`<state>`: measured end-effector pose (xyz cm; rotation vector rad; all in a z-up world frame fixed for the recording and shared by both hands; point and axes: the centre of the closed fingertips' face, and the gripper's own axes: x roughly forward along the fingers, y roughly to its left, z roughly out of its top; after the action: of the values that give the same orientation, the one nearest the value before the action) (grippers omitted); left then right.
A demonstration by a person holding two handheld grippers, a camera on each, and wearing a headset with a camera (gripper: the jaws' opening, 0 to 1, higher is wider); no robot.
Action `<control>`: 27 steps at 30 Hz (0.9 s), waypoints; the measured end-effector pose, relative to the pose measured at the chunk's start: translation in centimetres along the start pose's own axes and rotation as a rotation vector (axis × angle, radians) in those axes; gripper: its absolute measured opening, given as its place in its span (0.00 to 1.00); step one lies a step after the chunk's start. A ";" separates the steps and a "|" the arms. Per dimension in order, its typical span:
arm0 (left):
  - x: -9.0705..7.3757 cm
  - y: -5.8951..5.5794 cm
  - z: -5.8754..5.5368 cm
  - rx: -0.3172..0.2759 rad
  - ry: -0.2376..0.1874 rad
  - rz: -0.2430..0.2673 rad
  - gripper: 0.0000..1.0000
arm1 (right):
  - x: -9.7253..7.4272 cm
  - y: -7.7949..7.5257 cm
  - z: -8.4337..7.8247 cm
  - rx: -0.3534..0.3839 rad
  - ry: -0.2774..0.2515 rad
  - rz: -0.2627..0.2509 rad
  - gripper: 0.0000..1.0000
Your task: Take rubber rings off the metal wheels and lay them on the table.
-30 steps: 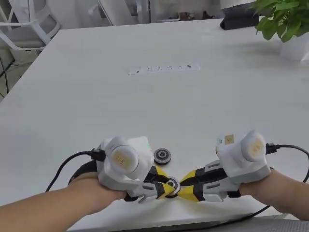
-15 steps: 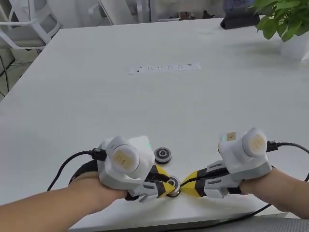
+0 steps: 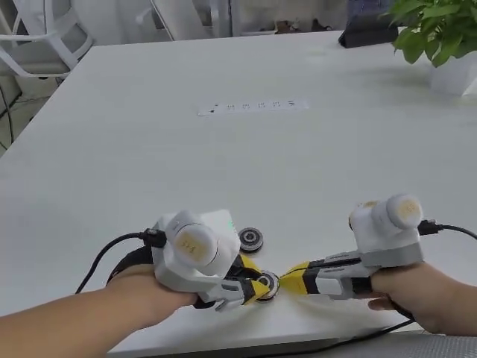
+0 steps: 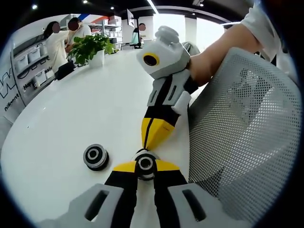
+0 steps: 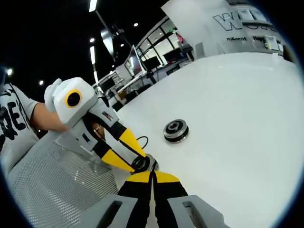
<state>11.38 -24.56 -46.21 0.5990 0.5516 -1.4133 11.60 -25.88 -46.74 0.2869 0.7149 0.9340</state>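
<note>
Tugging hard, the clenched right hand-held gripper (image 5: 151, 174) may pull the metal wheel (image 4: 145, 163) from the grasp of the left hand-held gripper (image 4: 145, 167).

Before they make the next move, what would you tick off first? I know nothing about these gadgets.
1. The left gripper has a firm hold on the wheel: ok, with one jaw on either side of it.
2. The right gripper meets the wheel's rim: ok, its closed tips touch it.
3. The rubber ring is actually pinched by the right gripper: cannot tell, too small to see.
4. The second wheel is out of the way: ok, it lies flat on the table, apart from both grippers.
5. There is bare table to lay the ring on: ok.
</note>
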 end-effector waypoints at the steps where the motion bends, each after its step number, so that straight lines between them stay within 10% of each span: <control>1: 0.0 0.0 0.0 0.000 0.001 0.001 0.07 | 0.0 0.0 -0.1 -0.005 0.003 -0.001 0.00; 27: 0.1 0.0 0.0 -0.008 0.010 0.011 0.07 | 0.4 1.3 0.4 0.003 -0.025 0.054 0.00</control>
<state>11.36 -24.62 -46.23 0.6020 0.5604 -1.3984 11.17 -24.78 -45.95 0.3214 0.6887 0.9788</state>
